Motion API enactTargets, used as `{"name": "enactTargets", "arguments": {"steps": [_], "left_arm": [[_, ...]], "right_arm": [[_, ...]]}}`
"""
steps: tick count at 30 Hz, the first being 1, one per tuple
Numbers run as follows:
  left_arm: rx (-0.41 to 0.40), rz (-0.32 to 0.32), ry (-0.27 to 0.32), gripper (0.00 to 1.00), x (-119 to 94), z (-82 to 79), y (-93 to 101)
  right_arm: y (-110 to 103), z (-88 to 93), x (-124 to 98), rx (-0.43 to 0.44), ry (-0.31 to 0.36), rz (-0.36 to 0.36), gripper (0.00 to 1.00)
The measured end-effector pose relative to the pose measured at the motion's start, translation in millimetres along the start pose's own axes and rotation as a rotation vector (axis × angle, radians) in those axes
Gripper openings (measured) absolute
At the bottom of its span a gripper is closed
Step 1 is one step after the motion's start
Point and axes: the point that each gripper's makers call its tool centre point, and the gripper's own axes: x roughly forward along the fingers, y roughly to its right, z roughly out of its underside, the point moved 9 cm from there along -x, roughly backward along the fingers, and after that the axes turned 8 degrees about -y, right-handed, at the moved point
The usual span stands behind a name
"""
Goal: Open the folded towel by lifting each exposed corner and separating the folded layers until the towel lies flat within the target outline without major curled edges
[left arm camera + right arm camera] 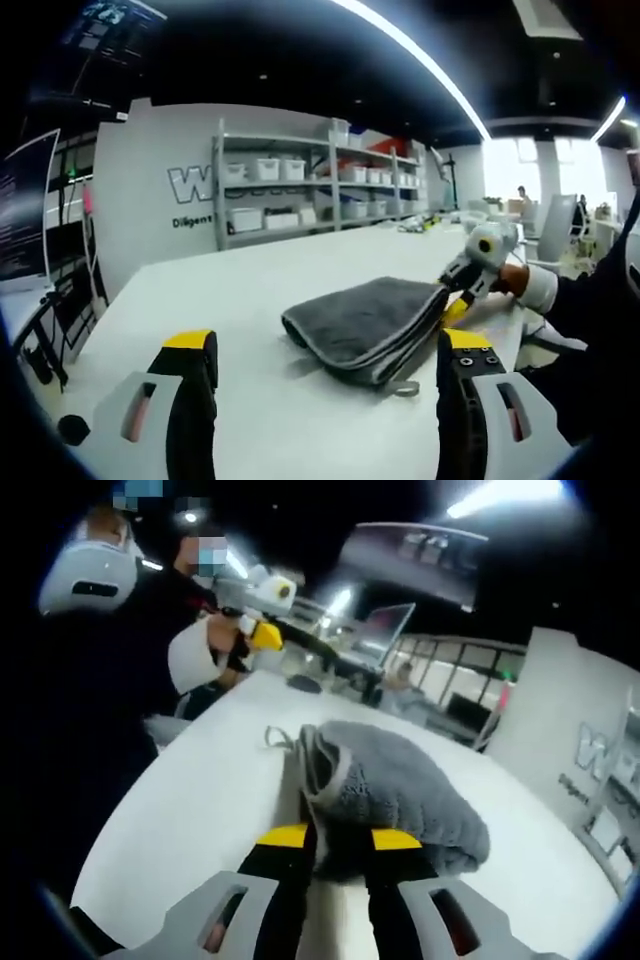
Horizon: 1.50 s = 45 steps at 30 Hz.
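- The left gripper (325,375) hung low over the bench (250,290) with its jaws spread wide and nothing between them. It looked like it was waiting its turn, not working.
- In the left gripper view the towel (365,325) lay ahead of that gripper and slightly to its right, apart from both jaws. It was a grey folded bundle with stacked layers showing along the near edge, so the unfolding appeared barely begun.
- A small hanging loop (403,388) stuck out from the towel's near edge, close to the left gripper's right jaw. It probably marked a corner worth lifting.
- No target outline could be made out on the bench.
- Beyond the towel's right end, the right gripper (458,305) reached in, held by a gloved hand (520,285). Its yellow tips met the towel's edge there, most likely to take hold of a layer.
- In the right gripper view the right gripper (335,840) had its jaws set narrow, with the towel's (400,785) near edge in the gap between the yellow tips. The towel seemed pinched, though the actual contact was hard to see.
- The towel rose up and away from that gripper as a lumpy mound, its folded edge to the left. A lift from this end would probably peel the top layer back.
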Motion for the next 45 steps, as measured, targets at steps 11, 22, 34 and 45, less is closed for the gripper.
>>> {"name": "enactTargets", "arguments": {"steps": [11,22,34,45], "left_arm": [[-0.001,-0.003,0.000,0.89,-0.5,0.5,-0.1],[-0.002,-0.009,0.000,0.89,-1.5,0.9,-1.7],[0.013,0.002,-0.017,0.89,10.5,1.0,7.8],[0.019,0.001,-0.016,0.88,16.3,2.1,9.1]], "right_arm": [[8.8,4.1,-18.7,-0.008,0.027,0.050,0.21],[24.7,9.5,-22.1,-0.040,0.020,0.160,0.30],[22.0,1.3,-10.6,-0.176,0.001,0.255,0.42],[24.7,-5.5,5.1,-0.324,-0.017,0.299,0.47]]}}
